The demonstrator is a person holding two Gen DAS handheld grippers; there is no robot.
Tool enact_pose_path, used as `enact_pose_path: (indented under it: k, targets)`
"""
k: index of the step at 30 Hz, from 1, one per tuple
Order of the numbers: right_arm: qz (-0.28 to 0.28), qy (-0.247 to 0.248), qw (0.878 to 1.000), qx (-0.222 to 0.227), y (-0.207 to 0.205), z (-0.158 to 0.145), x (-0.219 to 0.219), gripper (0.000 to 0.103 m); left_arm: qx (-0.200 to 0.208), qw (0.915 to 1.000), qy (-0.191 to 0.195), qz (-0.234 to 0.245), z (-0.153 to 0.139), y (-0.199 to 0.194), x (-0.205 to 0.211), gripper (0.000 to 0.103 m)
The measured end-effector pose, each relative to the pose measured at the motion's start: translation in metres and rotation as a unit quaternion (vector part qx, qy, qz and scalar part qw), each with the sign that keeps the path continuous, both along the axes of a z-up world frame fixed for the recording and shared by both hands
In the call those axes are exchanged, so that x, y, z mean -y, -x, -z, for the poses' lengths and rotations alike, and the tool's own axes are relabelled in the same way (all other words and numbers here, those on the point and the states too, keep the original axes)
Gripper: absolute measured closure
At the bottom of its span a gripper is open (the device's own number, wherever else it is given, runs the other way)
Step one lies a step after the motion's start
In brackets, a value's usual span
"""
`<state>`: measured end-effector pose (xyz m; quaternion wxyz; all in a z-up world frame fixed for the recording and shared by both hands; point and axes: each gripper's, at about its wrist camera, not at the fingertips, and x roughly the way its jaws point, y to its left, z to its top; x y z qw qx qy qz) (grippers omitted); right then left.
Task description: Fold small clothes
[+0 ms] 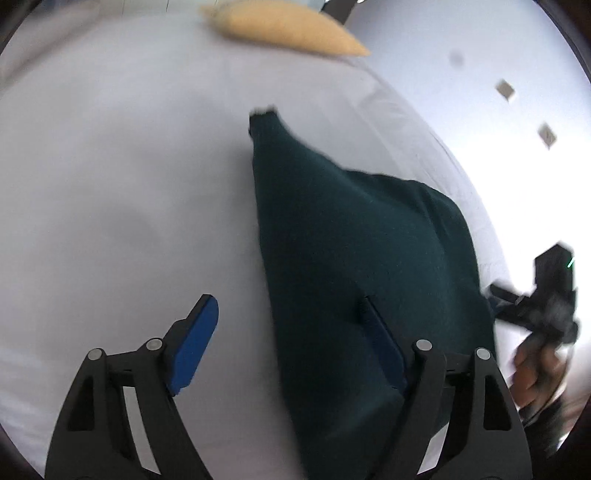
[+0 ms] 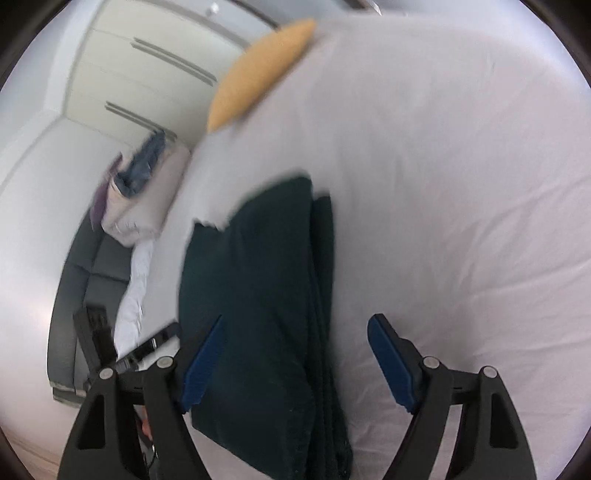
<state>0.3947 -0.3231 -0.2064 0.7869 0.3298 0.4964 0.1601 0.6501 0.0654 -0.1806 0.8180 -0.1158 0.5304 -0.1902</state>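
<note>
both the left gripper (image 1: 288,343) and right gripper (image 2: 299,362) were spread wide over the folded green garment (image 1: 354,236) near the bed (image 1: 110,184) edge; holding nothing; a stray finger could've snagged and undone the fold

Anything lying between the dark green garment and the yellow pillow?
Nothing: only bare white sheet separates the dark green garment from the yellow pillow, in both wrist views.

No legible text in either view.
Both frames blurred; no letters, numbers, labels or brand marks readable on the dark green garment (image 1: 354,240), the white bed sheet (image 1: 110,166) or the yellow pillow (image 2: 258,74).
</note>
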Motion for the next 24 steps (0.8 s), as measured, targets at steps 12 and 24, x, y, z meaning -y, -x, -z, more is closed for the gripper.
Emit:
enact_pose_path:
  k: [12,24]
  targets:
    - [-0.053,0.085,0.995,0.004,0.000,-0.015,-0.064,0.074,-0.007,0.9984,-0.019,0.053,-0.001,0.014,0.053,0.063]
    - [-0.113,0.054,0.991,0.049,0.097,-0.068,-0.141,0.076,0.067,0.9917,-0.105,0.033,-0.064,0.143,0.010,0.064]
